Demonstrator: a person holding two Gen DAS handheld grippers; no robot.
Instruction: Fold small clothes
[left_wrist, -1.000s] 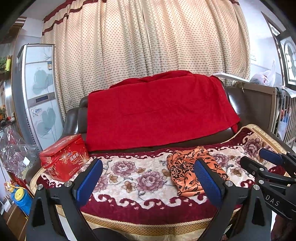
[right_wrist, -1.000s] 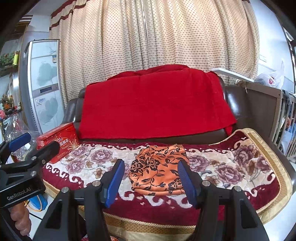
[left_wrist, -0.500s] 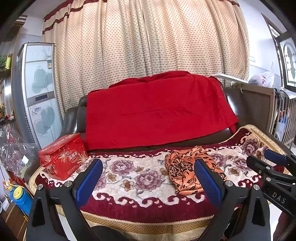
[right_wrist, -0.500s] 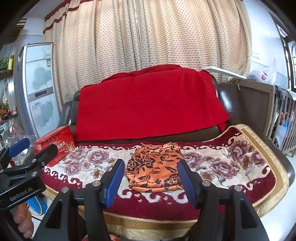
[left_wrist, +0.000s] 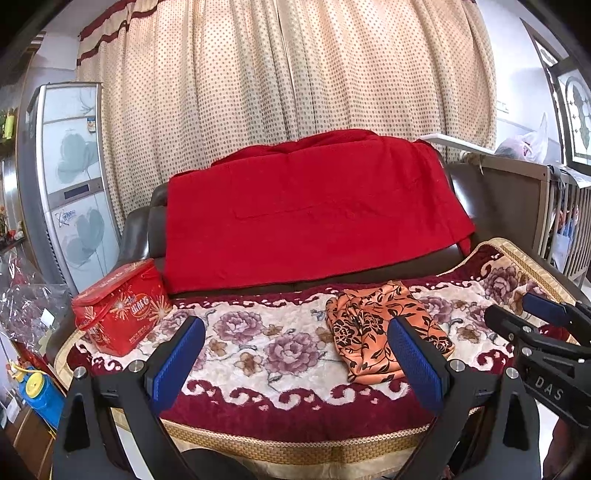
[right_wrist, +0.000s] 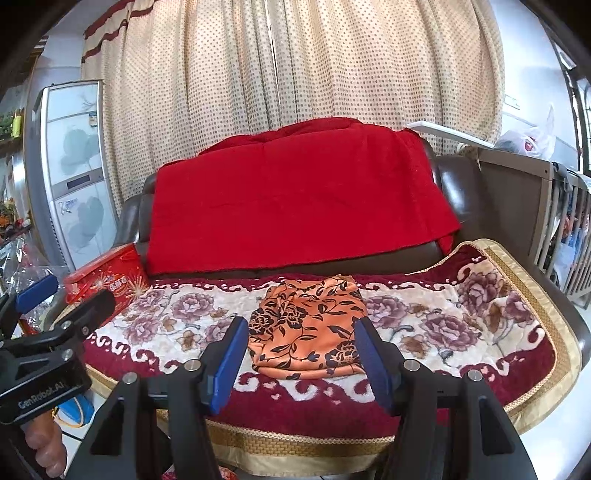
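Note:
A small orange garment with a black flower print (left_wrist: 384, 332) (right_wrist: 308, 330) lies folded flat on the flowered blanket (left_wrist: 266, 347) (right_wrist: 443, 325) that covers the sofa seat. My left gripper (left_wrist: 295, 358) is open and empty, held in front of the seat's front edge, left of the garment. My right gripper (right_wrist: 301, 360) is open and empty, in front of the garment and apart from it. The right gripper also shows at the right edge of the left wrist view (left_wrist: 543, 325), and the left gripper at the left edge of the right wrist view (right_wrist: 55, 306).
A red cloth (left_wrist: 310, 210) hangs over the sofa back. A red gift box (left_wrist: 118, 306) stands at the seat's left end. A tall white appliance (left_wrist: 70, 184) stands at left. A railed crib (right_wrist: 561, 229) stands at right. Dotted curtains hang behind.
Both grippers have drawn back a little from the sofa and stay open. The garment has not moved.

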